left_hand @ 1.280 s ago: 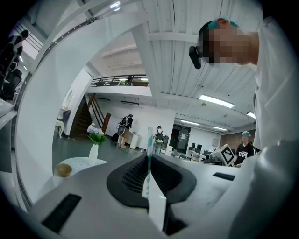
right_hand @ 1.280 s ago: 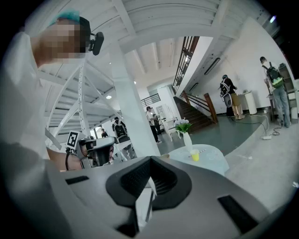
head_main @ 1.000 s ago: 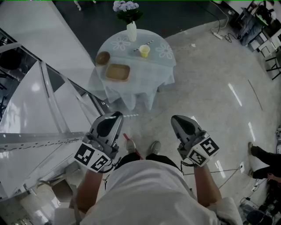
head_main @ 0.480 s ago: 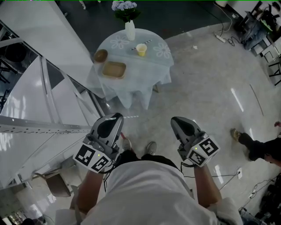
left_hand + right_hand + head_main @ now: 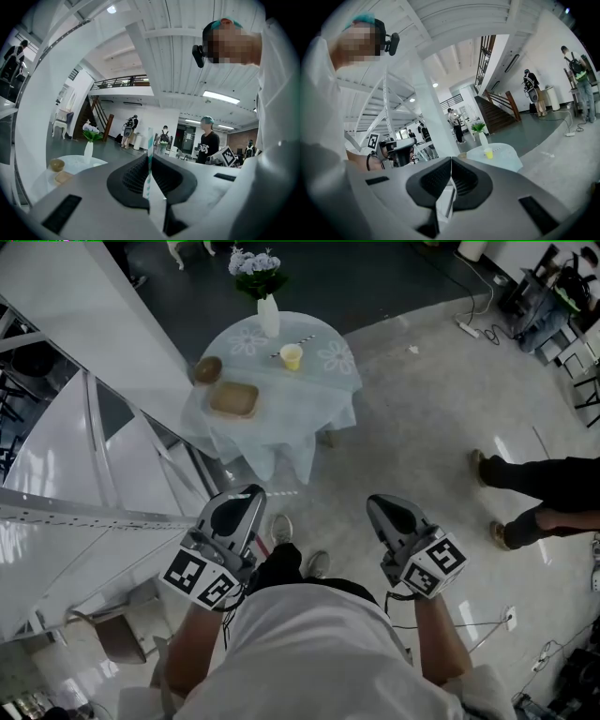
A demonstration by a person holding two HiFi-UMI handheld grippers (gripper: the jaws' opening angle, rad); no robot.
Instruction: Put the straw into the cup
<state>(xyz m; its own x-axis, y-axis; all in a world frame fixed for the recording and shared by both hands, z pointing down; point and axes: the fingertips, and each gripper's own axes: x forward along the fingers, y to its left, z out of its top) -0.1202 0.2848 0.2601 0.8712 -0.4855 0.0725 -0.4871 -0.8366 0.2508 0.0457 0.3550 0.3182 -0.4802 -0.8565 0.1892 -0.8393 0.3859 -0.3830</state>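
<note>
A small yellow cup (image 5: 292, 356) stands on a round table (image 5: 328, 381) with a pale cloth, far ahead of me. A striped straw (image 5: 301, 342) lies just behind the cup. My left gripper (image 5: 247, 495) is held near my body, far from the table, shut on a white and teal striped straw (image 5: 149, 145) that stands up between its jaws. In its own view the left gripper (image 5: 149, 164) shows the table (image 5: 77, 162) low at left. My right gripper (image 5: 382, 506) (image 5: 451, 161) is shut with nothing in it. The cup (image 5: 488, 153) shows small ahead.
On the table are a white vase of flowers (image 5: 268, 315), a brown bowl (image 5: 208, 368) and a wooden tray (image 5: 233, 398). White stair beams (image 5: 84, 512) run along my left. A person's legs (image 5: 534, 488) stand on the floor at right. Cables (image 5: 473, 320) lie far right.
The table has drifted up and left in the head view. A person's legs have walked in from the right edge. Both grippers keep their pose and stay shut.
</note>
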